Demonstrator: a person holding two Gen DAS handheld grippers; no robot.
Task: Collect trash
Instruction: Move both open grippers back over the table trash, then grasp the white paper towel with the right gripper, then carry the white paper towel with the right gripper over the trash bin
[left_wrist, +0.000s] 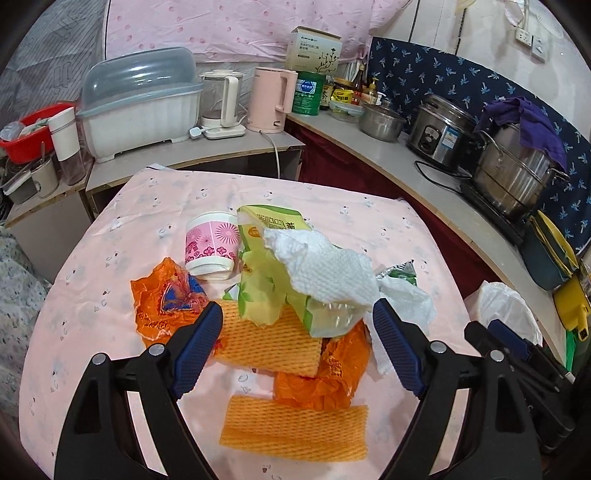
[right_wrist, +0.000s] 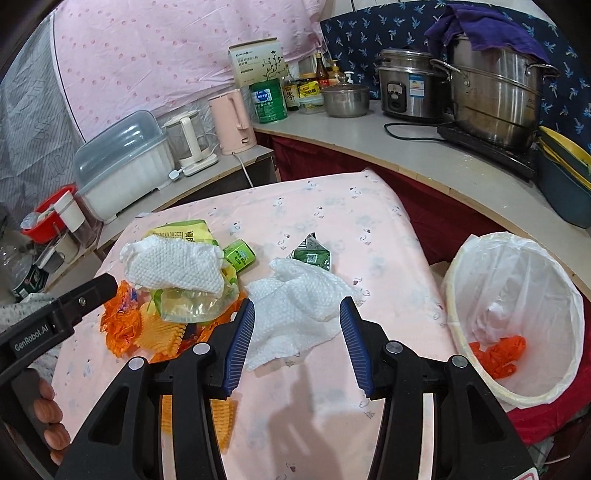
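Beside the lined bin (right_wrist: 480, 258), both grippers (left_wrist: 297, 325) (right_wrist: 297, 325) hover fingers apart over paper-towel-topped wrappers (left_wrist: 258, 291).

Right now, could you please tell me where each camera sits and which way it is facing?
Left wrist: rides the left tongs, open above the trash pile, facing the paper cup and counter; the right tongs show at the right edge.
Right wrist: rides the right tongs, open over a white paper towel, the lined trash bin to the right; the left tongs' arm and holding fingers show lower left.
Shared: yellow-green bag, bin.
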